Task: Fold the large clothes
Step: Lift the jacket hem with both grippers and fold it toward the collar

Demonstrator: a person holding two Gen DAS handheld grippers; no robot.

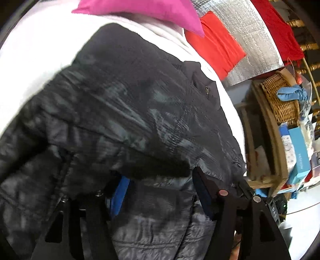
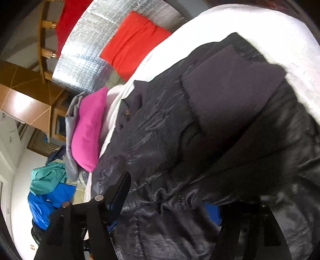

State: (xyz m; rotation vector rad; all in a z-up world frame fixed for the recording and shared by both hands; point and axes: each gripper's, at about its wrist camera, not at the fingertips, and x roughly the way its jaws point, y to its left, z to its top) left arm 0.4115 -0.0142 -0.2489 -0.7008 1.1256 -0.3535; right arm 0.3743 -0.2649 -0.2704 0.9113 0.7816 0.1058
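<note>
Dark padded jacket (image 1: 124, 112) lain on white bedding (image 1: 30, 50), mid-fold. Left gripper (image 1: 160, 192), right gripper (image 2: 172, 202): jaws spread, fabric between, grip undetermined. Firm re-pinch judged required next.

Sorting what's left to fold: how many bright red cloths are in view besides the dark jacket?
2: a red cloth flat on the silver sheet, and a darker red cloth hanging off a wooden rail. Others may be hidden.

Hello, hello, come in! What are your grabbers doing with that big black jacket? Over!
Left gripper and right gripper: jaws apart, black jacket fabric bunched between them. Jacket on white cover. Pink cushion beyond, not blocking.
</note>
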